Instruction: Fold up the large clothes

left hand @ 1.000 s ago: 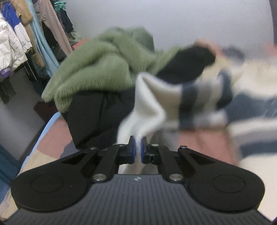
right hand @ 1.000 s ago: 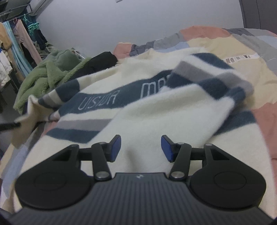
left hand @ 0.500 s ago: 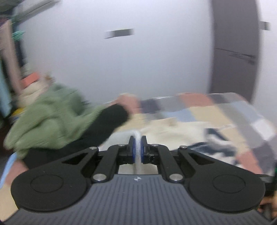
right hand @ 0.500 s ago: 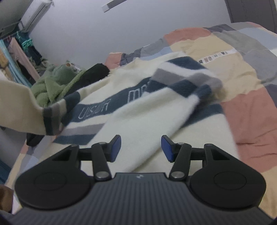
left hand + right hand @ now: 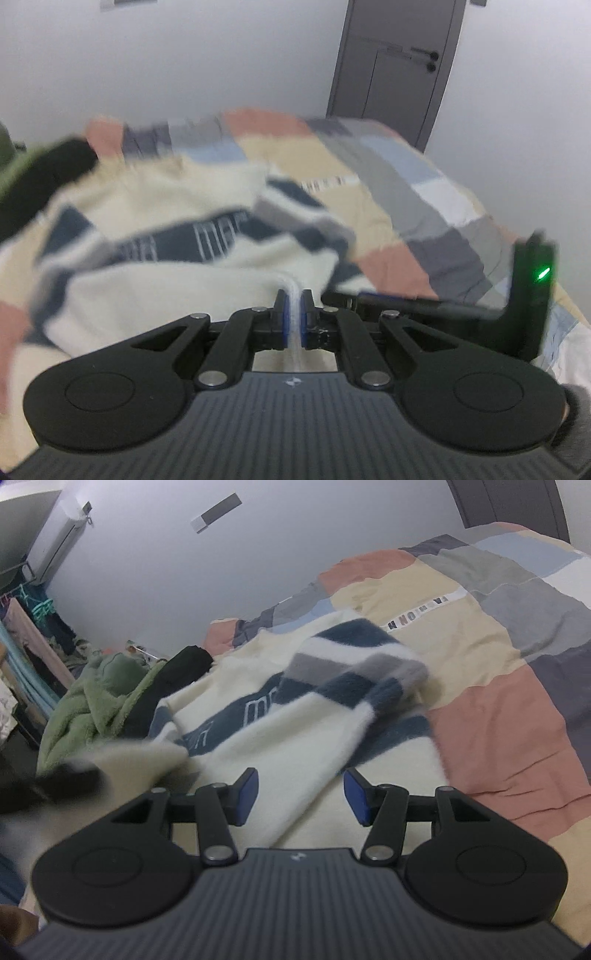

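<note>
Sweater (image 5: 155, 295) edge pinched in left hand-held gripper (image 5: 293, 317), right hand-held gripper (image 5: 301, 797) wide open

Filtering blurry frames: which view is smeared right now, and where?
Left wrist view: striped sweater and quilt smeared by motion, left gripper sharp. Right wrist view: mostly crisp, quilt lettering readable; blur only at far left edge; right gripper sharp.

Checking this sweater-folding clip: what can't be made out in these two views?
- Left wrist: the sweater lettering, smeared by motion blur.
- Left wrist: which part the left gripper pinches, hidden between its pads.
- Right wrist: the blurred dark shape at left.
- Right wrist: sweater's near edge, behind the right gripper.
</note>
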`<state>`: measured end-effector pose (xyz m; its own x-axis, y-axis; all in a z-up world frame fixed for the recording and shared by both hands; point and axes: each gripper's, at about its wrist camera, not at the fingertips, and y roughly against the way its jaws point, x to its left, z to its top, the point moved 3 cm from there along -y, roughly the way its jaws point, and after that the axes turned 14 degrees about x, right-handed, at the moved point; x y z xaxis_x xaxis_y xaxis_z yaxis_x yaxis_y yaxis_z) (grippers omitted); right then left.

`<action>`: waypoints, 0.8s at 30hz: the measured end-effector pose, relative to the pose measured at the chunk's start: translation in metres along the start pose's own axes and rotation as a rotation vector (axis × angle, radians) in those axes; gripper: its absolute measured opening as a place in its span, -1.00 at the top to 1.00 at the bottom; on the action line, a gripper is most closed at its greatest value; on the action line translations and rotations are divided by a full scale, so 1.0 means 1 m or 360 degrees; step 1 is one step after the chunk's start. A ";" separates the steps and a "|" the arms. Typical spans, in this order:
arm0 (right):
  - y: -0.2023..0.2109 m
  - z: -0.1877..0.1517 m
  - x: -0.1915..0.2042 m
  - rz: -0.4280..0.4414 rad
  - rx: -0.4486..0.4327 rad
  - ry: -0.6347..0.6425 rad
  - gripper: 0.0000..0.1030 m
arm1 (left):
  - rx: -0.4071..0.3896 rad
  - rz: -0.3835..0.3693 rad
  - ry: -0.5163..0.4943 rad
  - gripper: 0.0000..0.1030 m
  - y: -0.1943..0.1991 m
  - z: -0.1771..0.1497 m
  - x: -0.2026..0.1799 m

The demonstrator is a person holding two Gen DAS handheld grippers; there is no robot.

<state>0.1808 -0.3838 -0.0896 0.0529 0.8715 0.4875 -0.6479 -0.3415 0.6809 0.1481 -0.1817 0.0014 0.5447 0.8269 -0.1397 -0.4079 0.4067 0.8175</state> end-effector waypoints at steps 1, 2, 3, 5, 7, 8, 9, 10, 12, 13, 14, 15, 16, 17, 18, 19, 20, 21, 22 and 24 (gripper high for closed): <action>0.000 0.000 -0.001 0.0002 0.0002 -0.0005 -0.07 | 0.0023 -0.0027 0.0019 0.86 -0.009 -0.005 0.002; 0.000 -0.001 -0.002 0.0004 0.0005 -0.0009 -0.07 | 0.0045 -0.0061 0.0030 0.86 -0.017 -0.009 0.011; 0.000 -0.001 -0.002 0.0009 0.0007 -0.0011 -0.07 | 0.0065 -0.0093 0.0040 0.84 -0.023 -0.013 0.016; 0.000 -0.001 -0.002 0.0021 0.0010 -0.0012 -0.07 | 0.0107 -0.0153 0.0063 0.50 -0.032 -0.020 0.027; -0.001 -0.001 -0.003 0.0037 0.0014 -0.0017 -0.07 | 0.0109 -0.0176 0.0097 -0.14 -0.037 -0.025 0.043; -0.001 -0.001 -0.003 0.0046 0.0017 -0.0023 -0.07 | 0.0088 -0.0185 0.0108 -0.28 -0.035 -0.029 0.048; -0.002 -0.001 -0.003 0.0057 0.0021 -0.0029 -0.07 | 0.0074 -0.0201 0.0114 -0.30 -0.035 -0.031 0.055; -0.003 -0.002 -0.003 0.0070 0.0029 -0.0038 -0.07 | 0.0070 -0.0222 0.0127 -0.30 -0.032 -0.034 0.062; -0.005 -0.002 -0.003 0.0109 0.0052 -0.0059 -0.07 | 0.0048 -0.0223 0.0181 -0.34 -0.025 -0.042 0.082; -0.006 -0.003 -0.003 0.0133 0.0067 -0.0068 -0.07 | 0.0038 -0.0207 0.0212 -0.34 -0.022 -0.044 0.092; -0.007 -0.003 -0.003 0.0149 0.0083 -0.0072 -0.07 | 0.0028 -0.0190 0.0257 -0.34 -0.020 -0.047 0.105; -0.009 -0.004 -0.002 0.0154 0.0095 -0.0073 -0.07 | 0.0019 -0.0174 0.0313 -0.34 -0.019 -0.051 0.120; -0.010 -0.005 -0.001 0.0156 0.0112 -0.0071 -0.07 | 0.0010 -0.0156 0.0388 -0.34 -0.020 -0.055 0.137; -0.012 -0.006 -0.001 0.0162 0.0128 -0.0071 -0.10 | 0.0001 -0.0137 0.0467 -0.34 -0.022 -0.058 0.154; -0.013 -0.007 0.000 0.0181 0.0150 -0.0075 -0.23 | -0.0013 -0.0121 0.0538 -0.34 -0.023 -0.061 0.170; -0.014 -0.010 0.001 0.0211 0.0170 -0.0081 -0.29 | -0.0029 -0.0102 0.0608 -0.34 -0.025 -0.064 0.187; -0.013 -0.012 0.001 0.0231 0.0184 -0.0088 -0.33 | -0.0042 -0.0079 0.0681 -0.34 -0.028 -0.067 0.204; -0.013 -0.015 0.001 0.0233 0.0193 -0.0090 -0.33 | -0.0046 -0.0062 0.0750 -0.34 -0.030 -0.070 0.218; -0.012 -0.018 0.002 0.0218 0.0204 -0.0081 -0.33 | -0.0047 -0.0052 0.0829 -0.34 -0.034 -0.071 0.232; -0.013 -0.021 0.004 0.0172 0.0216 -0.0049 -0.33 | -0.0072 -0.0066 0.0943 -0.34 -0.040 -0.072 0.256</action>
<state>0.1729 -0.3682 -0.1078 0.0132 0.8164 0.5773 -0.5426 -0.4791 0.6900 0.2516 0.0417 -0.1073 0.0645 0.8803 -0.4699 -0.4331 0.4490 0.7816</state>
